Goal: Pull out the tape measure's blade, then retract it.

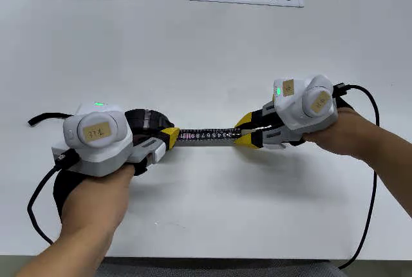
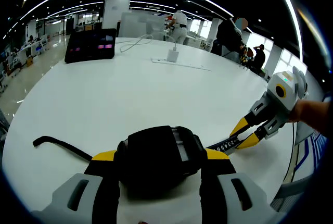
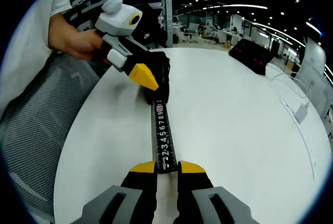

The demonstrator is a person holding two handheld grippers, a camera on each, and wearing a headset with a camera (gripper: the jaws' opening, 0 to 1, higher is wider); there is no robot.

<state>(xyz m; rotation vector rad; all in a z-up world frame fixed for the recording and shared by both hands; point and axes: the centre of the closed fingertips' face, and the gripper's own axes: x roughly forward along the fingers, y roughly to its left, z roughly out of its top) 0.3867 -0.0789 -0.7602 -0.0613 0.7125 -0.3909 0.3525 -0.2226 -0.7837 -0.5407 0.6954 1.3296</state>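
Pulling is the step in hand: the left gripper [image 1: 164,130] clamps the case [image 1: 148,121] on the table [image 1: 206,51], and the right gripper [image 1: 248,133] pinches the tip of the partly drawn blade [image 1: 209,135]. Next likely calls for a straight pull apart, then an eased return.

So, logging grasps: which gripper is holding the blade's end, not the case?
The right gripper: its fingers pinch the blade tip, while the left gripper clamps the black tape measure case.

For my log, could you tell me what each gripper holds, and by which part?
Left gripper clamps the tape measure's case; right gripper pinches its blade by the tip.
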